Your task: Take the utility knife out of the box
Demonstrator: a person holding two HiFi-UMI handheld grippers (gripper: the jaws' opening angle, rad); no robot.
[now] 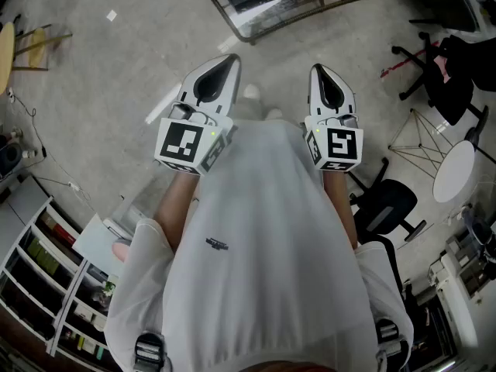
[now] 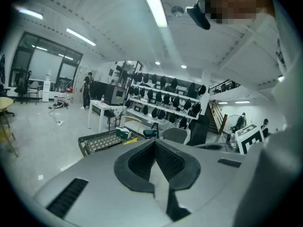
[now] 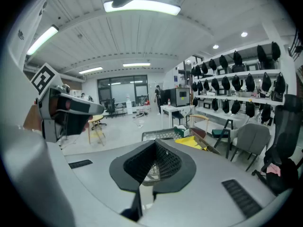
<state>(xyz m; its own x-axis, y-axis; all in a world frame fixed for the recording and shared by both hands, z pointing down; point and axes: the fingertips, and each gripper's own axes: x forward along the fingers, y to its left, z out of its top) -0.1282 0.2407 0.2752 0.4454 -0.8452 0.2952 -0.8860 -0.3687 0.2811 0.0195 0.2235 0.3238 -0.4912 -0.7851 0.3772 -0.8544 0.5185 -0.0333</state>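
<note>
Both hand-held grippers sit close before your torso, tilted slightly down: a carry posture, judged. The left hand-held gripper (image 1: 227, 60) is clenched on nothing, and the right hand-held gripper (image 1: 318, 70) is likewise clenched and empty. Neither the utility knife nor the box can be made out. Presumably they lie on the worktop (image 2: 97, 143), well ahead of you.

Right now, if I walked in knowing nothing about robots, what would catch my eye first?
First, two handheld tools: the left gripper and the right gripper. Their jaws are shut and empty, and they are held side by side in front of a white shirt. Each bears a black-and-white marker cube. Across the room, wall shelves carry rows of dark objects.
</note>
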